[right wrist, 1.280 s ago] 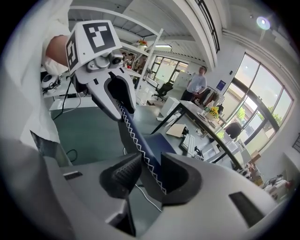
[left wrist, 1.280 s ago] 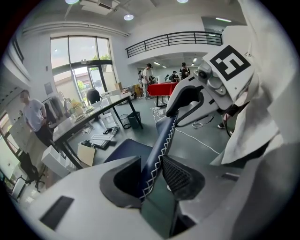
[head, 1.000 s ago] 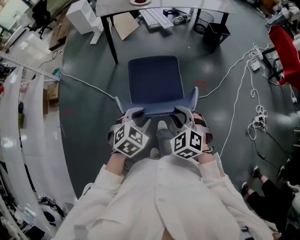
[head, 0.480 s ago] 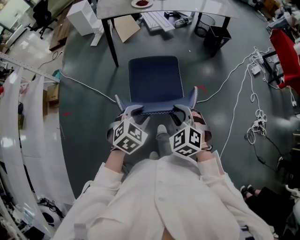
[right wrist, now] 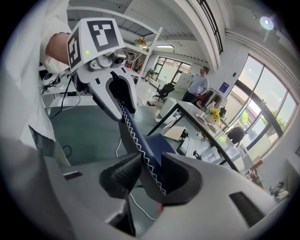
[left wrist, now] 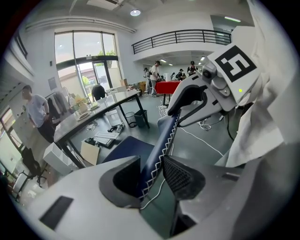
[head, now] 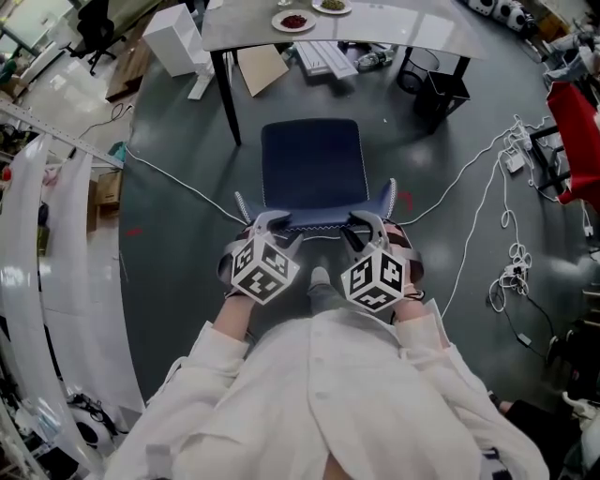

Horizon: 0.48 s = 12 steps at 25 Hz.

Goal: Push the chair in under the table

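Head view: the dark blue chair stands on the floor short of the table, seat not yet under it, with the left gripper and right gripper side by side on its backrest top; an uneven push would likely swing it against the table leg or onto the white cable. Left gripper view: the jaws pinch the thin backrest edge, dark blue with white zigzag stitching; right gripper view: those jaws clamp the same edge likewise.

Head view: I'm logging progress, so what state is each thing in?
chair: upright, seat wholly short of the table.
left gripper: shut on chair.
right gripper: shut on chair.
table: standing, plates on top.
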### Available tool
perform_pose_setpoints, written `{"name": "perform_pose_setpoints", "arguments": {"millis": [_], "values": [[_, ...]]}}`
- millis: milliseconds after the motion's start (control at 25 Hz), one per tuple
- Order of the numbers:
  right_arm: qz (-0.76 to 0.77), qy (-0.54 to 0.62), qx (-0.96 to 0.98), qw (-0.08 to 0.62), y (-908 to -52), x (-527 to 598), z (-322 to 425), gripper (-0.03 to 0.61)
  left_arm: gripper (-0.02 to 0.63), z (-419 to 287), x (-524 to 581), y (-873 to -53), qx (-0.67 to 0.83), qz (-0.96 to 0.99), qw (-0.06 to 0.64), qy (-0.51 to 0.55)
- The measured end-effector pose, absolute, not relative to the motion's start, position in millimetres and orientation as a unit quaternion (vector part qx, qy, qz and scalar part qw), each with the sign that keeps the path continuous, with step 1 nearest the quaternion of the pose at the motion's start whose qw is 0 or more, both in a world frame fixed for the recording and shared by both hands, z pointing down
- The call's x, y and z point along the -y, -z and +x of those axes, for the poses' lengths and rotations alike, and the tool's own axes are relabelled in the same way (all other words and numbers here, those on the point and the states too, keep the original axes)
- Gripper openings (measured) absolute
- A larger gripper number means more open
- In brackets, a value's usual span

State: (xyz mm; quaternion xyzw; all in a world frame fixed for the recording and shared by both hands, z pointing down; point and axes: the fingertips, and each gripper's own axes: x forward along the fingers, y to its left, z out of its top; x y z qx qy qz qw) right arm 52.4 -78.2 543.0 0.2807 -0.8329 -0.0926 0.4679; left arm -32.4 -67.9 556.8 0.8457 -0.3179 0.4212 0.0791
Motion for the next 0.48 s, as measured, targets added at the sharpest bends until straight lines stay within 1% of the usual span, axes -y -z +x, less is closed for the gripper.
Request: {"name": "perform_pose_setpoints", "arguments": {"millis": [480], "values": [[0.272,0.114,0.838,0.460,-542,146,63,0.140,0.155,-22,133,-555,0.351,0.834,0.072,-0.419]]}}
